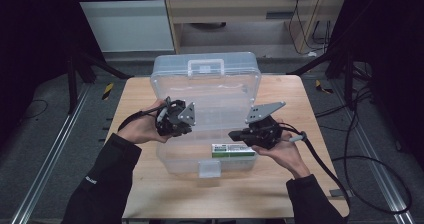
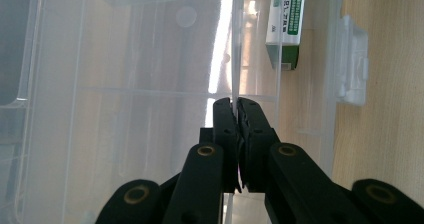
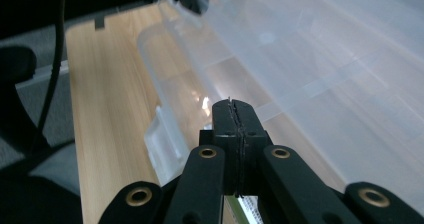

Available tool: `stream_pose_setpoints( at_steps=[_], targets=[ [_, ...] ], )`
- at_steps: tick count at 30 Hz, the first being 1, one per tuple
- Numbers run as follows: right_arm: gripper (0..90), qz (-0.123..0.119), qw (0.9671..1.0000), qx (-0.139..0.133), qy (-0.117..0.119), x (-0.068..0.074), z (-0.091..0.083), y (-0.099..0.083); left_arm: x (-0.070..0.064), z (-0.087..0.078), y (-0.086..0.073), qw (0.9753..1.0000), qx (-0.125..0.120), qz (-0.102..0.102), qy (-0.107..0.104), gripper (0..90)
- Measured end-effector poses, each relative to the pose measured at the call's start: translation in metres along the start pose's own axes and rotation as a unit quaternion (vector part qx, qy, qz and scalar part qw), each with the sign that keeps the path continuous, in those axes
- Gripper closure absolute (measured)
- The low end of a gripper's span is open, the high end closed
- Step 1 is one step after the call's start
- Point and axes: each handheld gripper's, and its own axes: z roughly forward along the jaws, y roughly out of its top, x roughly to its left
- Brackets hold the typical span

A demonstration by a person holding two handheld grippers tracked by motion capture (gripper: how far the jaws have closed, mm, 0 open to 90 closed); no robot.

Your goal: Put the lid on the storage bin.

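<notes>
A clear plastic storage box [image 1: 175, 165] stands on the wooden table [image 1: 280, 184], its lid [image 1: 220, 86] raised and tilted back. My left gripper [image 1: 186, 128] is at the lid's left side, shut on a thin clear edge of the lid [image 2: 233, 59] seen end-on between the jaws [image 2: 235, 104]. A green and white carton [image 1: 232, 150] [image 2: 285, 24] lies inside the box at its front right. My right gripper [image 1: 233, 134] hangs just above that carton [image 3: 247, 209], jaws shut [image 3: 235, 104] with nothing clearly between them.
The box's front latch [image 1: 209, 168] [image 2: 350, 59] [image 3: 162, 134] hangs over bare table. The lid has a handle [image 1: 205, 66] at its far edge. Cables [image 1: 325, 169] trail off the table's right side. Dark frame legs and floor rails surround the table.
</notes>
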Motion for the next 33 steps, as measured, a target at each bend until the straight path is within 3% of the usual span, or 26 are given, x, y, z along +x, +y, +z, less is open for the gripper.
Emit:
stream_pose_setpoints(
  at_steps=[4, 8, 15, 25, 33],
  targets=[
    [90.0, 0.018, 0.999, -0.031, -0.025, -0.006, -0.007, 0.003, 0.0, 0.0, 0.0, 1.0, 0.0, 0.0, 0.0, 86.8],
    [90.0, 0.046, 0.9944, -0.072, -0.062, -0.012, -0.014, 0.005, 0.0, 0.0, 0.0, 1.0, -0.001, -0.001, -0.002, 86.8],
    [90.0, 0.072, 0.986, -0.084, -0.125, -0.032, -0.018, 0.007, -0.002, 0.001, -0.001, 1.0, 0.001, -0.004, -0.002, 86.8],
    [90.0, 0.111, 0.976, -0.095, -0.162, -0.058, -0.02, -0.003, -0.005, 0.001, 0.0, 1.0, 0.004, -0.005, 0.003, 86.6],
    [90.0, 0.126, 0.9728, -0.101, -0.166, -0.069, -0.021, -0.006, -0.008, 0.001, -0.001, 1.0, 0.003, -0.007, 0.003, 86.6]
  ],
)
